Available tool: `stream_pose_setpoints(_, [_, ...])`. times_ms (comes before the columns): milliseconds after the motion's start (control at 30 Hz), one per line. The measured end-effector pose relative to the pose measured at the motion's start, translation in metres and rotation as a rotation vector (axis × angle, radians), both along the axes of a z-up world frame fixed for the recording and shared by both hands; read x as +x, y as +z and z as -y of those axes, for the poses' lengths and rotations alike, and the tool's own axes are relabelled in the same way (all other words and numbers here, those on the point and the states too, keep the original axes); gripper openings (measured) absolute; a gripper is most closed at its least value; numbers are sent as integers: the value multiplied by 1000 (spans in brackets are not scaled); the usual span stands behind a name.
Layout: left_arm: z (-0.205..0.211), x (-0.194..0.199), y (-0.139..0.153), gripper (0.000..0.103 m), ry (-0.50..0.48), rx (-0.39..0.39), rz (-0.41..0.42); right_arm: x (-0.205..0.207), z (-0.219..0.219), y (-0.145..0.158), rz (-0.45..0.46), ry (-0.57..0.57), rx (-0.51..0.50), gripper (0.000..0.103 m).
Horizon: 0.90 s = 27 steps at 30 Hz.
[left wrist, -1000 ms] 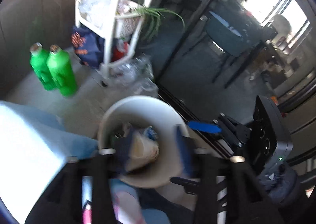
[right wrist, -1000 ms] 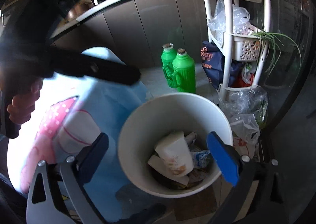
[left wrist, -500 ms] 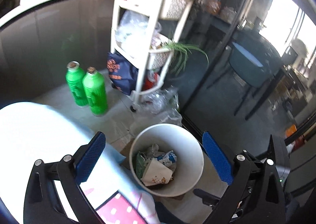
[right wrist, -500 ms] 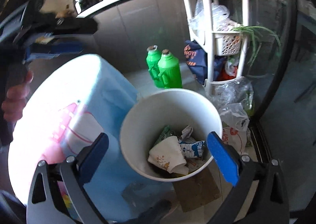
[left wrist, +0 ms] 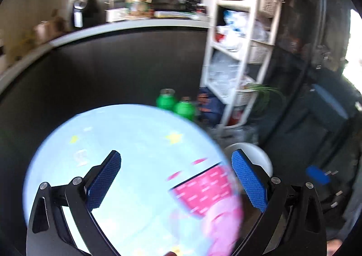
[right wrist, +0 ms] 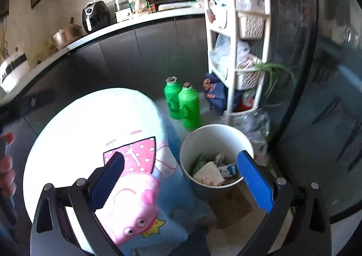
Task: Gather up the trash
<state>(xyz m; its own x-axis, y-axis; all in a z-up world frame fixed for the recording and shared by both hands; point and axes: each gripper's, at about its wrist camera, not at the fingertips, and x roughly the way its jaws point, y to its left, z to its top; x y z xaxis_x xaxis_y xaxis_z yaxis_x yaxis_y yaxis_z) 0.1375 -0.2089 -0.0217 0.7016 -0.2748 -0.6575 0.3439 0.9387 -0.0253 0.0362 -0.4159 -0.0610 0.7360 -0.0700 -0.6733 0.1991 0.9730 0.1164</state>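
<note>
Now both grippers, left (left wrist: 175, 182) and right (right wrist: 179, 182), hover with jaws spread wide and empty above a round desk (right wrist: 90, 120), while the white bin (right wrist: 216, 132) sits on the floor beside it, holding the paper cup (right wrist: 209, 173) and wrappers.

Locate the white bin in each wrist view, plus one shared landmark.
Left wrist: bin sits lower right of centre, mostly hidden behind the blue table edge and the tool's right finger; only its rim shows.
Right wrist: bin is right of centre, low, fully open to view, trash inside.
Shared landmark: two green bottles on the floor beside the white rack.
</note>
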Motion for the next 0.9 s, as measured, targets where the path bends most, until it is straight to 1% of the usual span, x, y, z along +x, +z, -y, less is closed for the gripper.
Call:
stream_pose_setpoints(133, [-45, -24, -1, 95, 84, 5, -9, -7, -38, 16, 4, 1, -25, 100])
stream_pose_setpoints(267, [-83, -48, 1, 95, 167, 12, 4, -16, -72, 27, 0, 10, -65, 100])
stream_pose_setpoints(400, [-111, -66, 1, 95, 202, 5, 0, -25, -98, 32, 0, 17, -95, 100])
stream_pose_setpoints(500, [-122, -77, -1, 95, 221, 11, -1, -29, -110, 37, 3, 14, -125, 100])
stream_pose_setpoints(667, [-137, -92, -3, 95, 236, 13, 2, -35, -124, 44, 14, 10, -135, 100])
stream_pose_setpoints(900, [-145, -98, -5, 95, 240, 14, 7, -40, -138, 50, 22, 16, -146, 100])
